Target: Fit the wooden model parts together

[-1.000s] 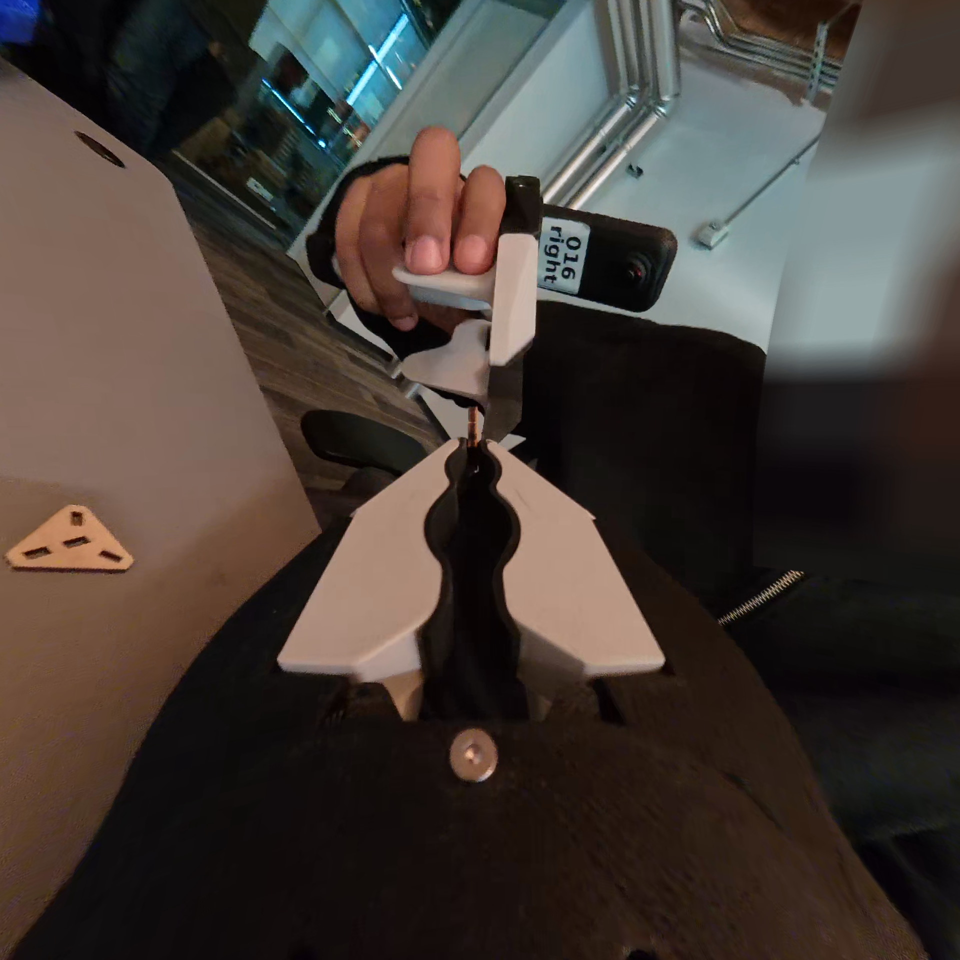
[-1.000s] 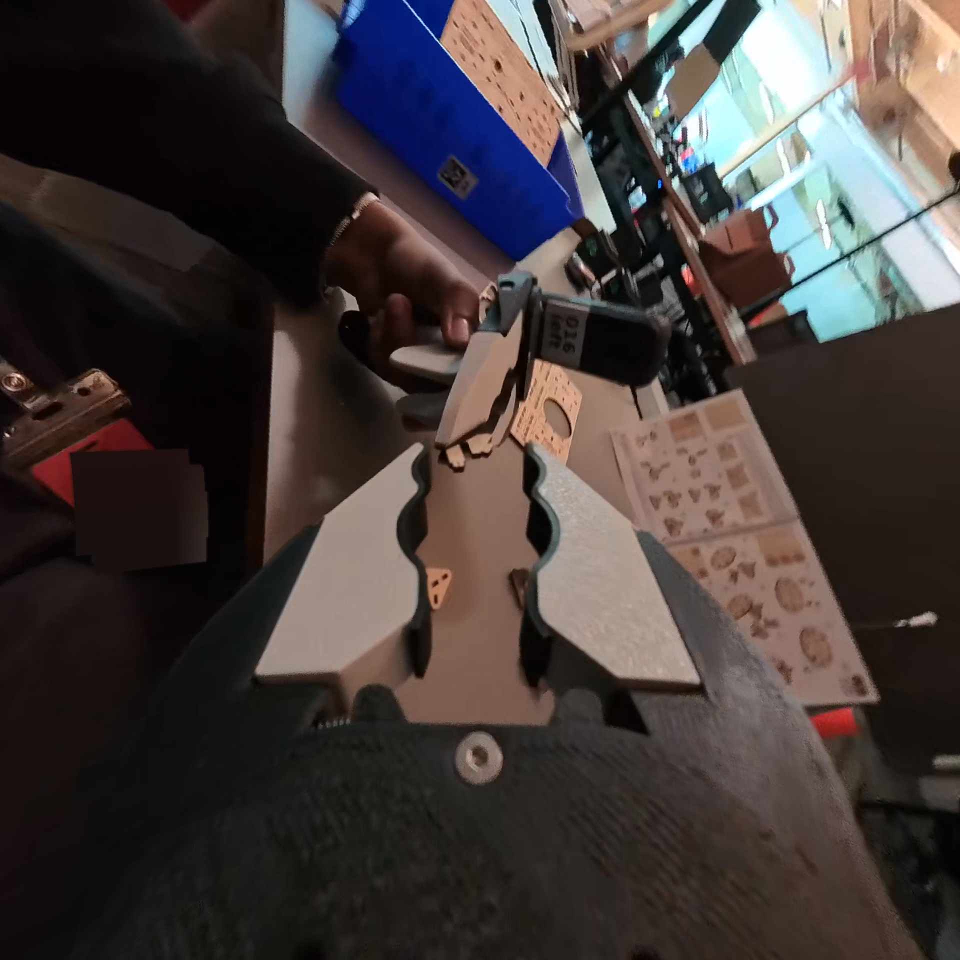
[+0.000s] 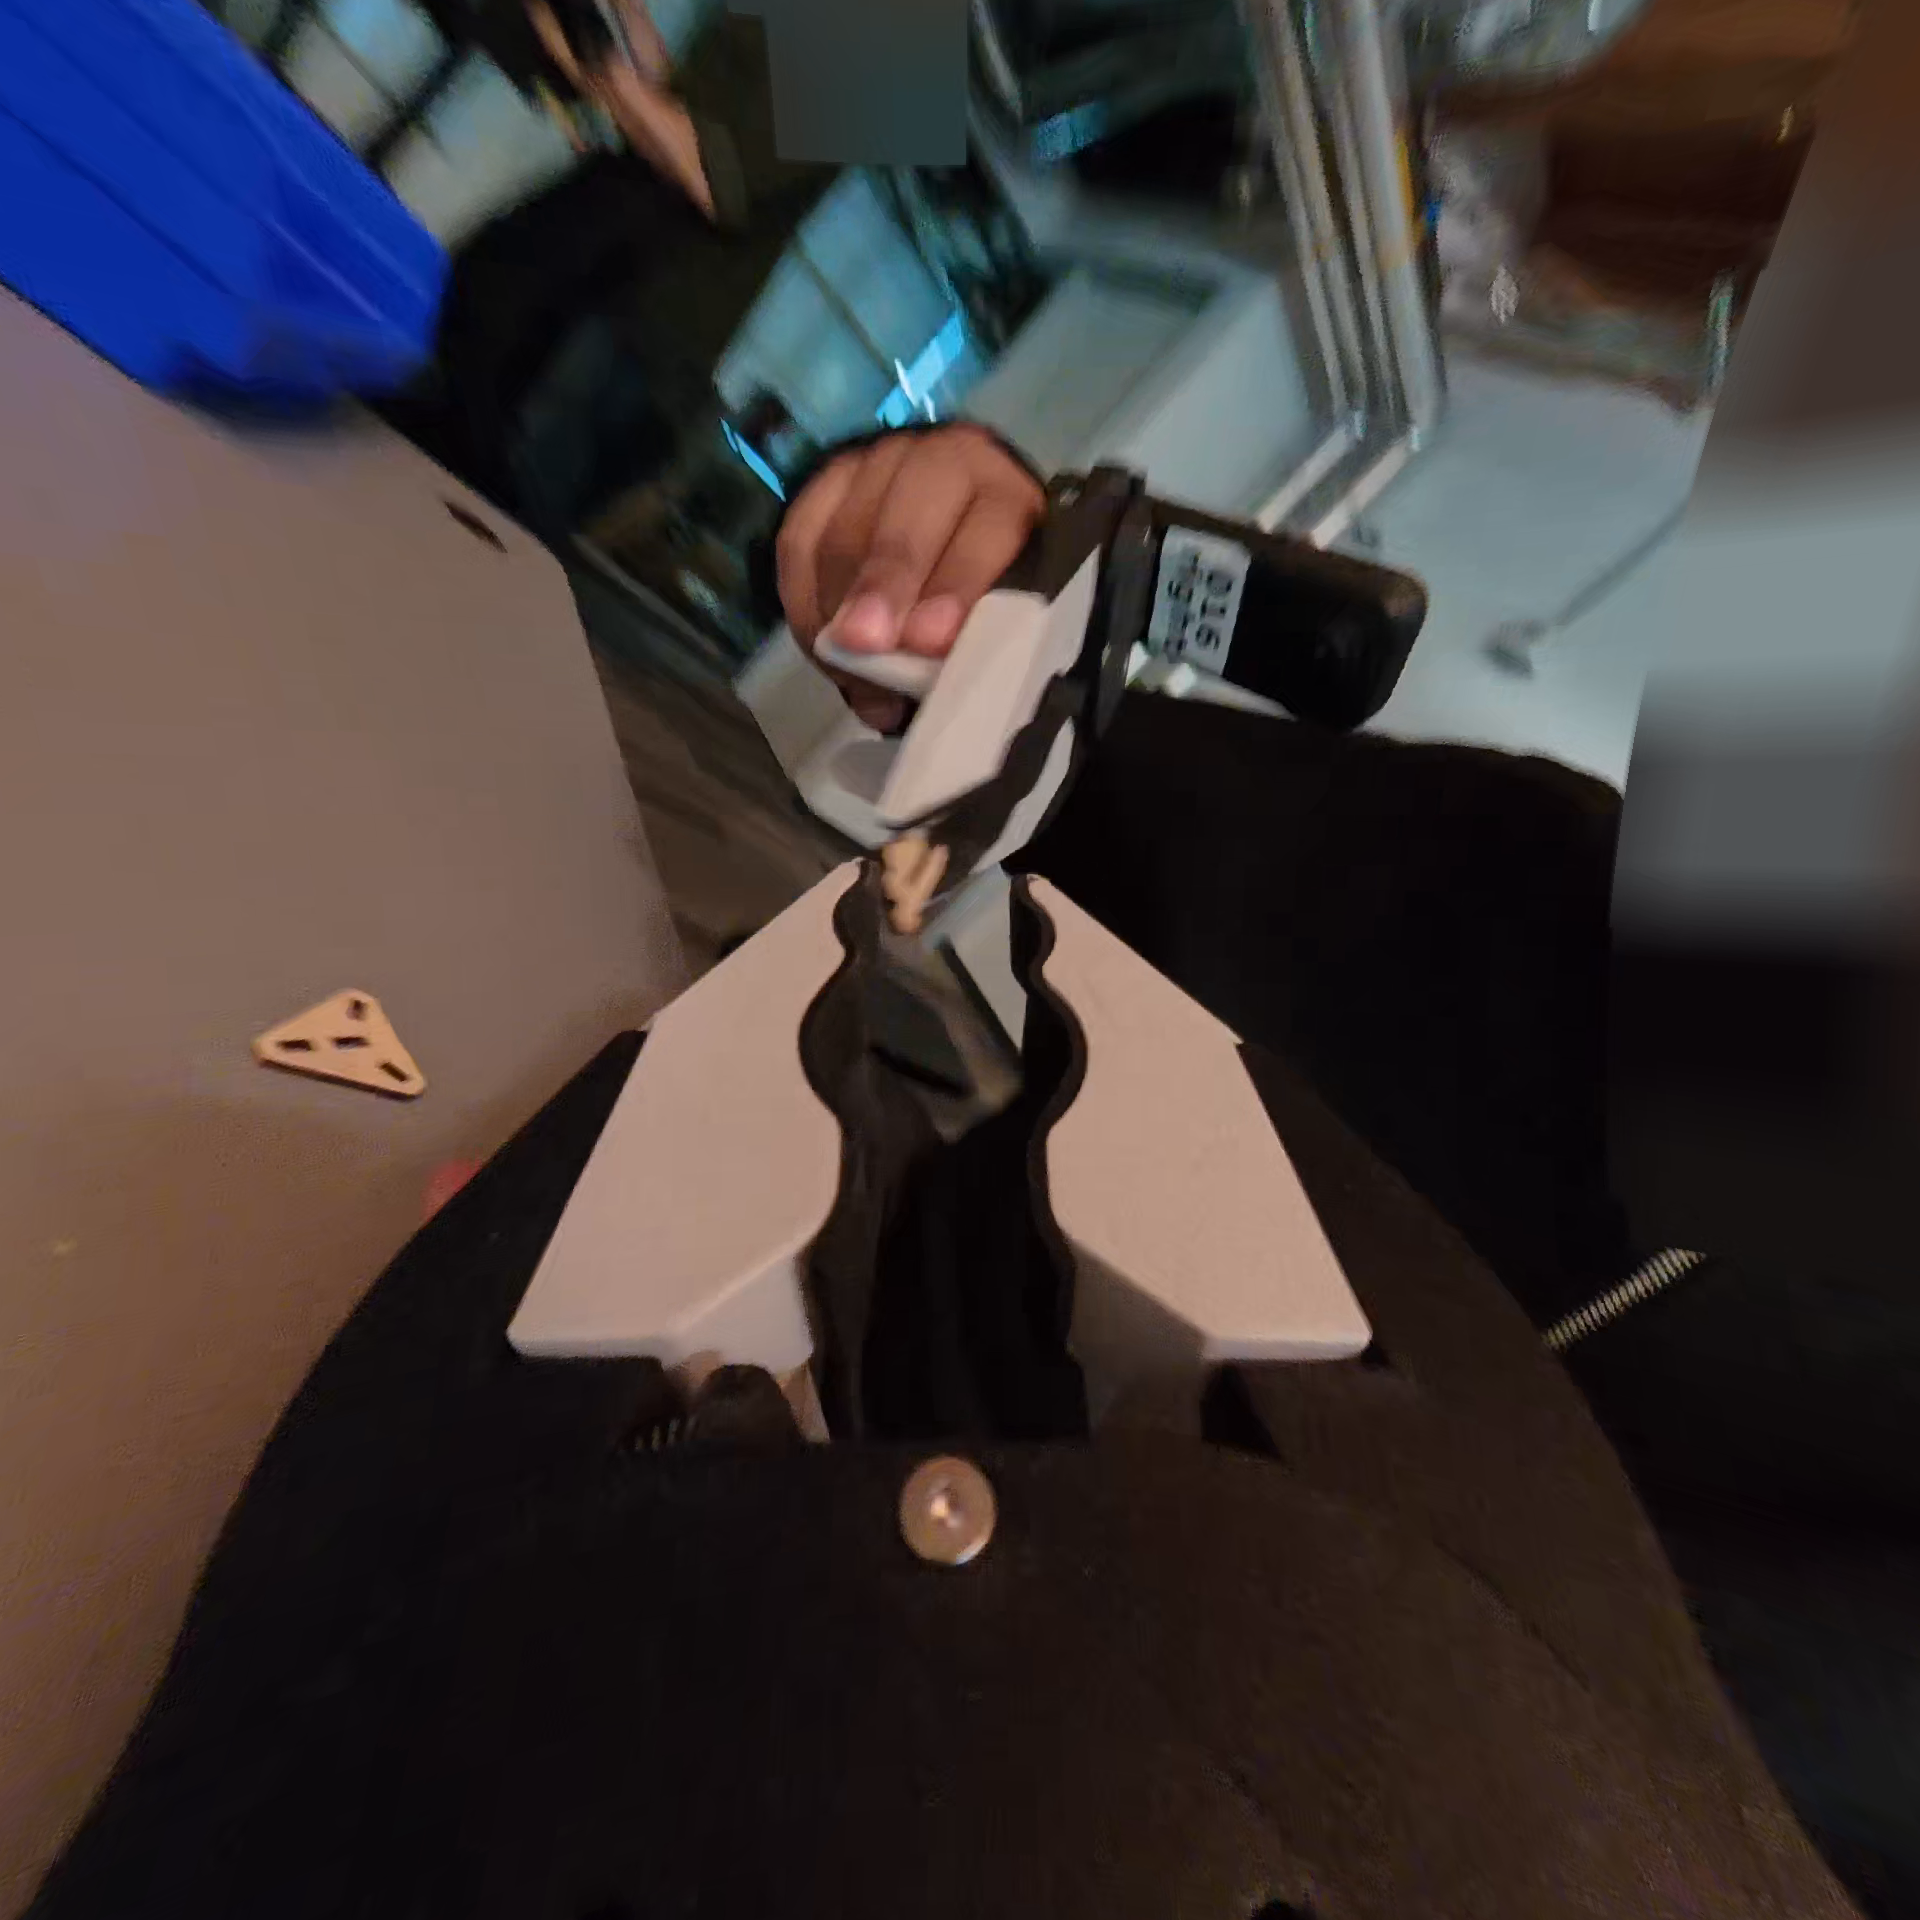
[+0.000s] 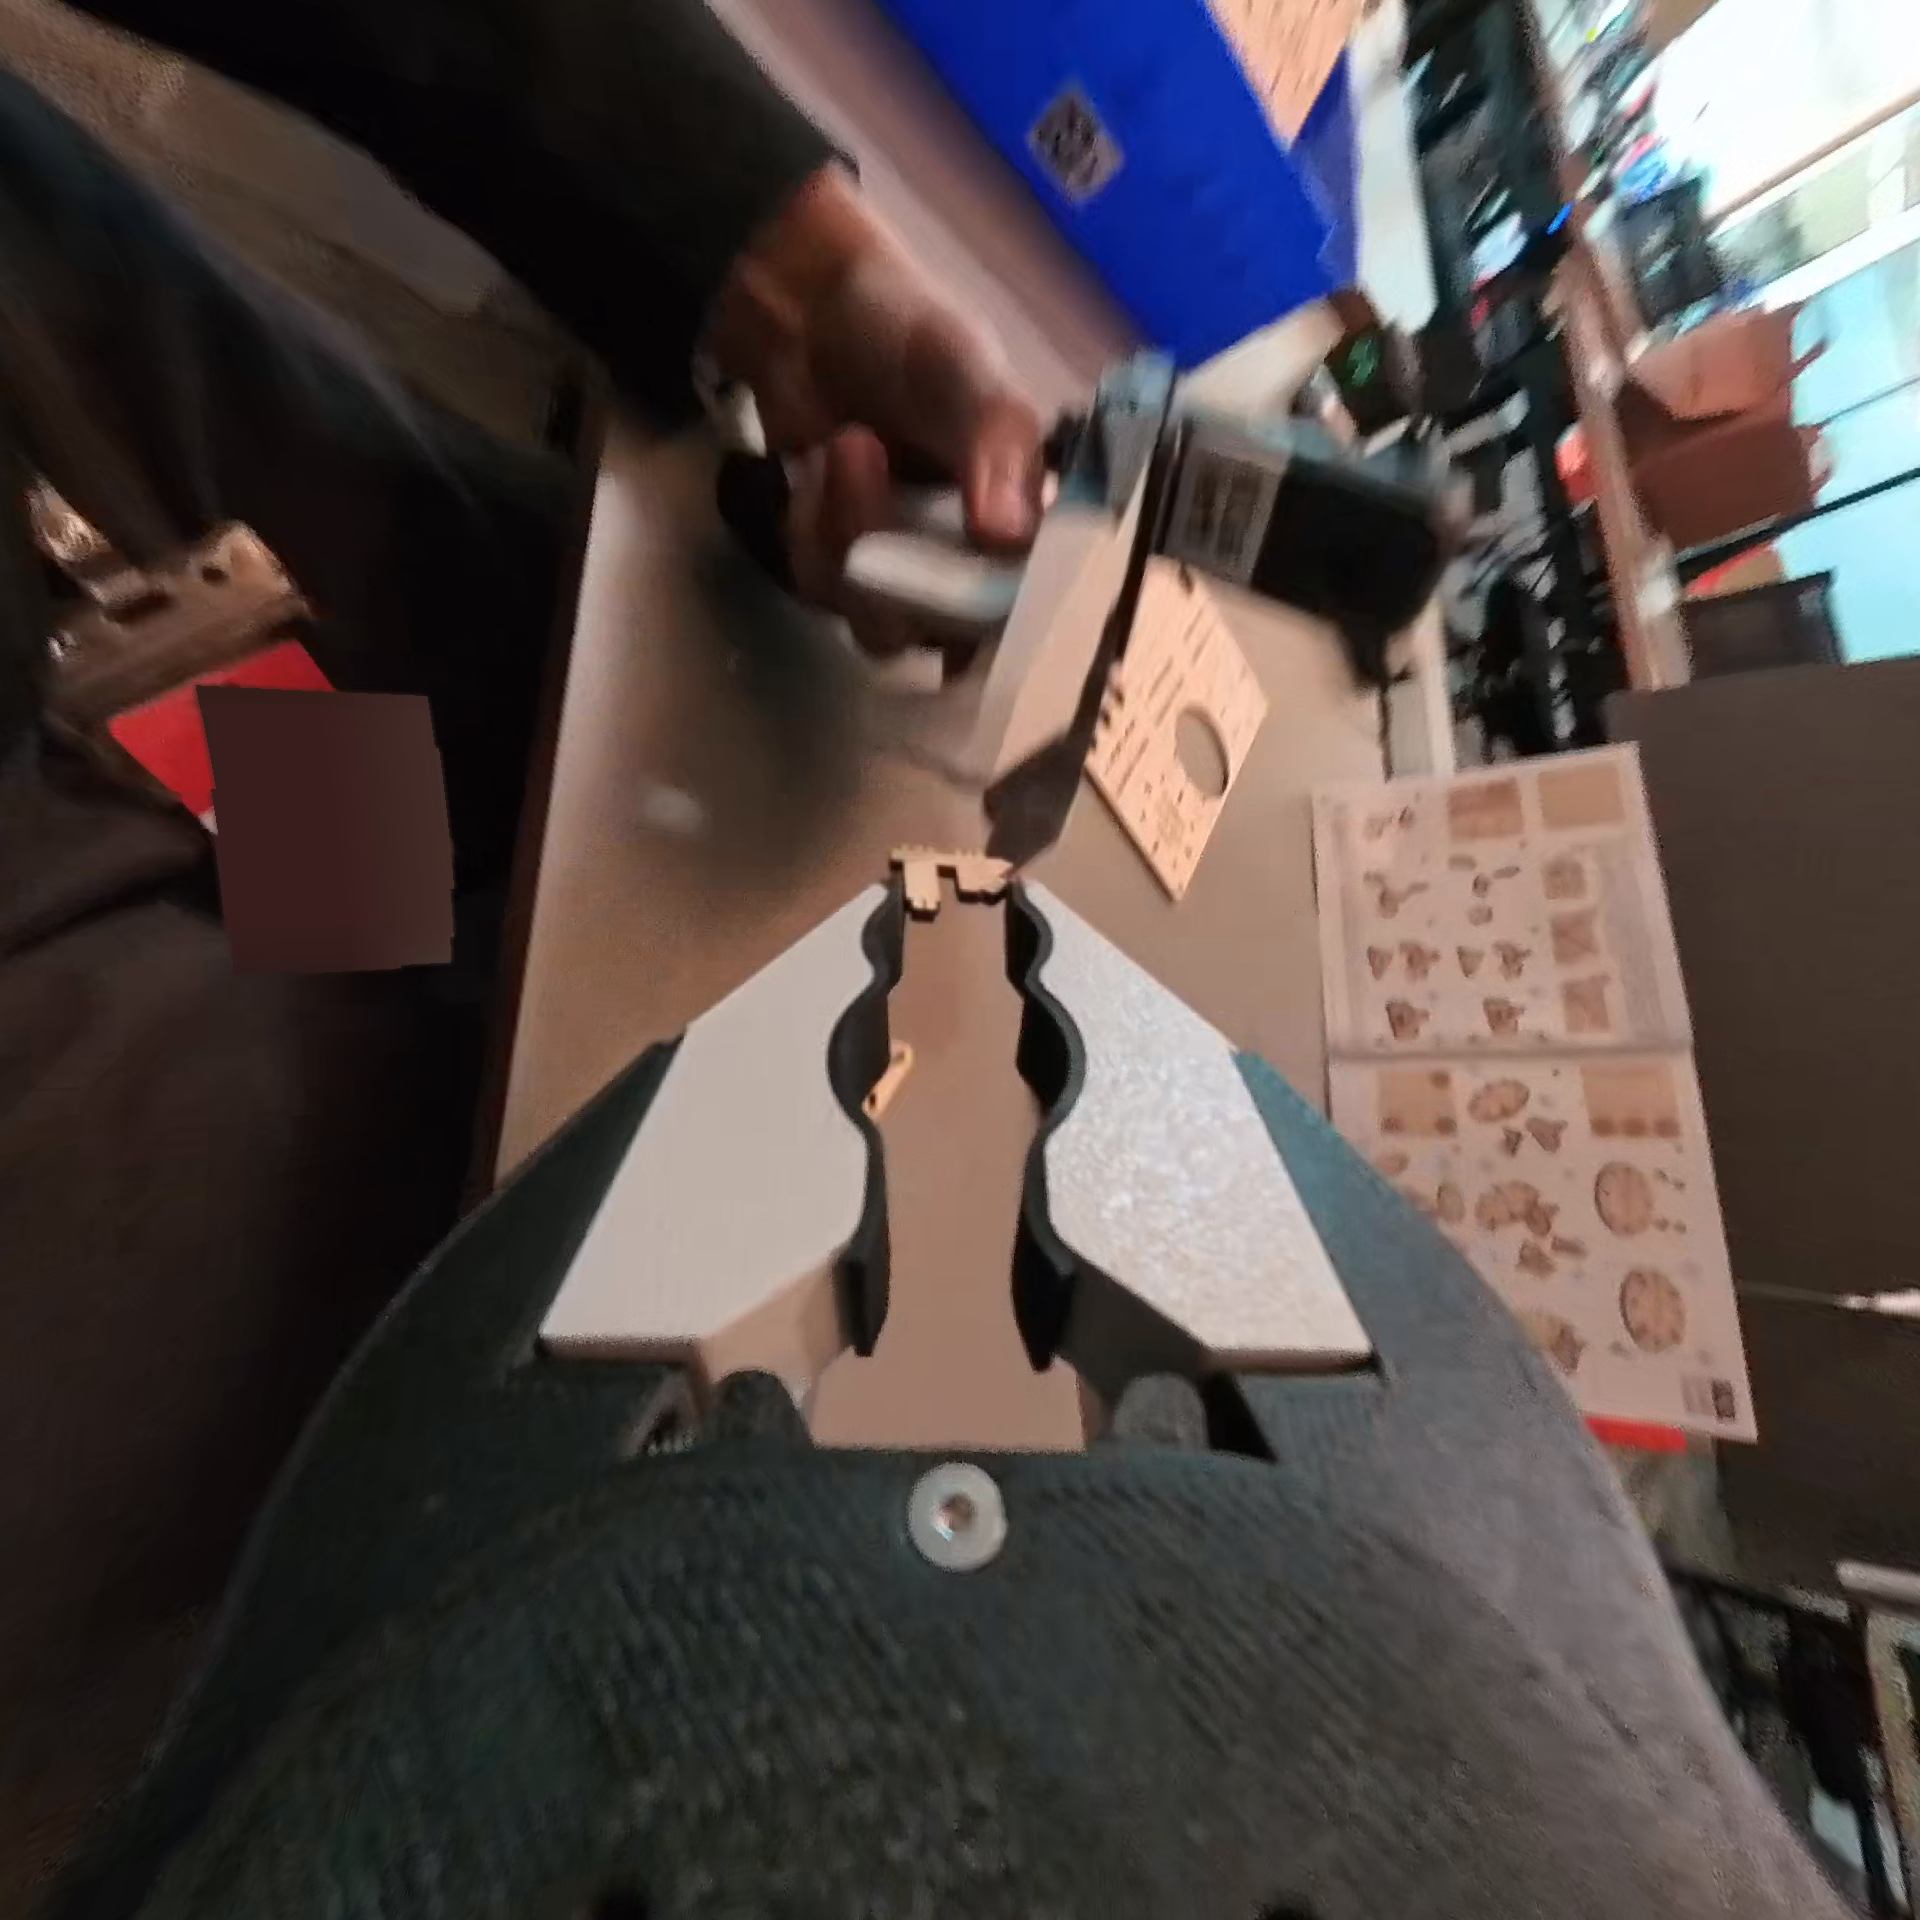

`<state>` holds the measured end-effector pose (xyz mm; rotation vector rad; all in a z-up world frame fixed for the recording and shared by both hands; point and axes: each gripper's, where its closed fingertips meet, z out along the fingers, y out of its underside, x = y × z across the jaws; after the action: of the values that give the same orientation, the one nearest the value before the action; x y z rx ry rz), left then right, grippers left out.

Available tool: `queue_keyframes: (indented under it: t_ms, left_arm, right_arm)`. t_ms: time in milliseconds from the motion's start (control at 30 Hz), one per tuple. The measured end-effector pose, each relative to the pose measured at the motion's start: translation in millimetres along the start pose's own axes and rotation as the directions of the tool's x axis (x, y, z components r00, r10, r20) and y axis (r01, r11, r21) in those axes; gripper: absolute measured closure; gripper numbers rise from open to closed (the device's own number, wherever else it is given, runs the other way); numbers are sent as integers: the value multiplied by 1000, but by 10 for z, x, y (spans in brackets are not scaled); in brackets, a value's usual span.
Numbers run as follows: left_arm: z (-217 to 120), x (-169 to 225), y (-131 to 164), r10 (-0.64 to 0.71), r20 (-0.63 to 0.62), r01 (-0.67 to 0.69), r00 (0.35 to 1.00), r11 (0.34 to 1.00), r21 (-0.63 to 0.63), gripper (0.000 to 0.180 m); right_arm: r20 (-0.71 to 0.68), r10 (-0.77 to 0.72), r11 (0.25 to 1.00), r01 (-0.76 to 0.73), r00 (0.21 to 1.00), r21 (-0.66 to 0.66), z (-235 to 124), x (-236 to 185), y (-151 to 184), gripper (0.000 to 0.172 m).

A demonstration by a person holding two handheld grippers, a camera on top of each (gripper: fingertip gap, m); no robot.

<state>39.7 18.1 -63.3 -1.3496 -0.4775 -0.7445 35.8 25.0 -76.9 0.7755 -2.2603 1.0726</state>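
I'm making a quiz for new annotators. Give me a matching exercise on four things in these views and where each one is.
Things:
1. notched wooden piece
2. triangular wooden plate
3. blue bin
4. printed sheet

Places:
A. flat on the table, left of the left gripper
B. on the table, right of the right gripper
C. between the right gripper's fingertips
D. far back, beyond the hand

Pairs: 1-C, 2-A, 3-D, 4-B
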Motion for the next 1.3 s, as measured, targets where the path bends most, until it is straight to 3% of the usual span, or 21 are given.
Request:
queue_keyframes:
  t_ms: [133,200,267,333,433,600,1300]
  left_arm:
    - [-437,-20,-95,89,263,-151,961,962,227,154]
    - [-678,-63,-135,72,378,-223,923,901,372,153]
    - [-807,92,-230,86,323,-237,943,853,465,152]
    - [-924,-10,-230,40,365,-220,930,856,468,153]
    - [-962,93,-247,61,312,-219,948,836,504,154]
    - [-962,106,-253,52,271,-190,961,837,512,154]
    - [-1018,105,-300,11,191,-119,981,816,565,154]
  right_arm:
    - [107,75,983,-55,991,-176,72,88,351,153]
    - [189,81,975,-38,979,-220,189,107,465,153]
    - [312,88,965,-3,946,-263,324,34,579,154]
    - [418,67,943,80,906,-324,438,-30,725,154]
    - [538,13,896,228,843,-380,529,-63,869,154]
    - [684,70,844,322,726,-429,564,-187,913,154]
    - [753,-5,811,444,658,-382,651,-174,923,154]
